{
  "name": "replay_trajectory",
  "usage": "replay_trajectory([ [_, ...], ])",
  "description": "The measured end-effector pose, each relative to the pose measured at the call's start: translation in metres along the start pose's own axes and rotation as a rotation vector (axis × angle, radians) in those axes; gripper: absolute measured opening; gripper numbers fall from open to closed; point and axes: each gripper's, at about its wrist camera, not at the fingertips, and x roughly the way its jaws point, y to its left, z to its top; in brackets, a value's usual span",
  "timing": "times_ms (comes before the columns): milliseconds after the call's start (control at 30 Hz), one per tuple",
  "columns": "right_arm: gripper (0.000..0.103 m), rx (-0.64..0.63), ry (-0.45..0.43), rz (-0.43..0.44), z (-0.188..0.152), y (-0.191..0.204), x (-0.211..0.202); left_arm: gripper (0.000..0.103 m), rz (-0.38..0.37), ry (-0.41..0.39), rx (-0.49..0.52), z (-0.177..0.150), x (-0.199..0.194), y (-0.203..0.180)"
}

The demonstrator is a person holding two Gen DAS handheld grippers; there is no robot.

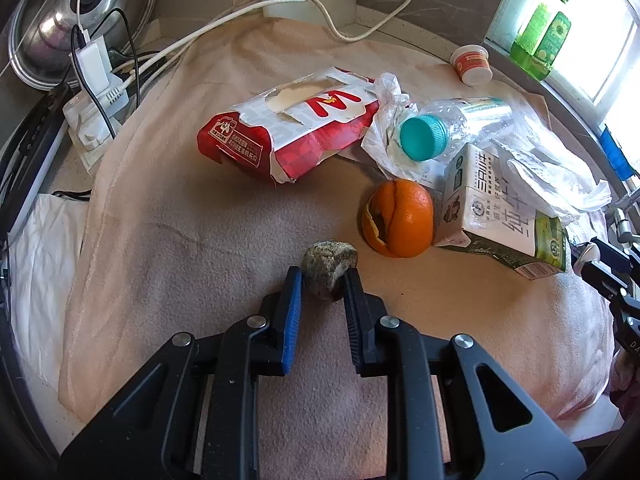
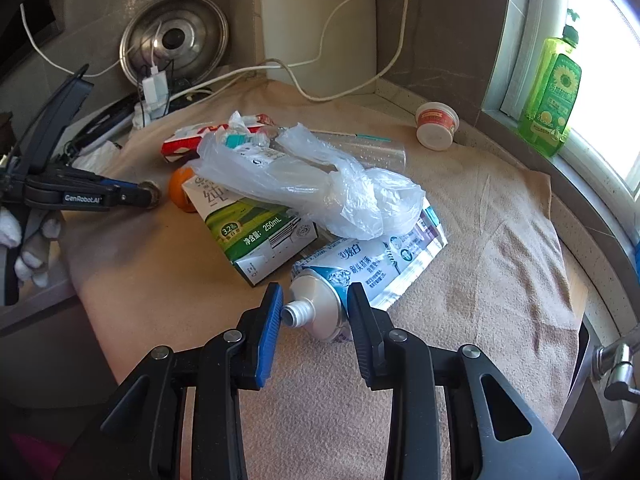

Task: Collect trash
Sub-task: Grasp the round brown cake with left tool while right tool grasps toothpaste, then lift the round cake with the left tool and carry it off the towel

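Note:
A brown-grey crumpled lump (image 1: 329, 268) sits between the pads of my left gripper (image 1: 324, 276), which is shut on it just above the beige cloth (image 1: 180, 240). Beyond it lie an orange peel (image 1: 400, 218), a green-and-white milk carton (image 1: 496, 216), a torn red paper box (image 1: 296, 128) and a clear bottle with a teal cap (image 1: 424, 138). My right gripper (image 2: 314, 304) is shut on the neck end of an uncapped toothpaste tube (image 2: 360, 268) resting on the cloth. A clear plastic bag (image 2: 320, 184) covers the carton and the tube's tail.
A small red-and-white cup (image 2: 436, 126) stands upside down near the window sill, beside a green soap bottle (image 2: 552, 96). A power strip with chargers and cables (image 1: 96, 80) and a steel pot lid (image 2: 174, 38) crowd the back left. A faucet (image 2: 616, 360) is at the right edge.

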Motion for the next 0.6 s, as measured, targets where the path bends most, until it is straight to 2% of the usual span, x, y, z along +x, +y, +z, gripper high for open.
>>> replay_trajectory([
  [300,0.031,0.063,-0.043,0.046,0.006,-0.009,-0.026,0.017,-0.013,-0.023,-0.001,-0.001,-0.013,-0.002],
  [333,0.031,0.068,-0.050,0.049,0.007,-0.010,-0.030,0.015,-0.014,-0.026,0.001,-0.001,-0.015,-0.003],
  [400,0.031,0.070,-0.057,0.048,0.008,-0.011,-0.037,0.005,-0.013,-0.027,0.004,-0.003,-0.017,-0.003],
  [600,0.030,0.067,-0.024,0.067,0.001,-0.010,-0.031,0.005,-0.014,-0.031,0.016,-0.010,-0.019,-0.006],
])
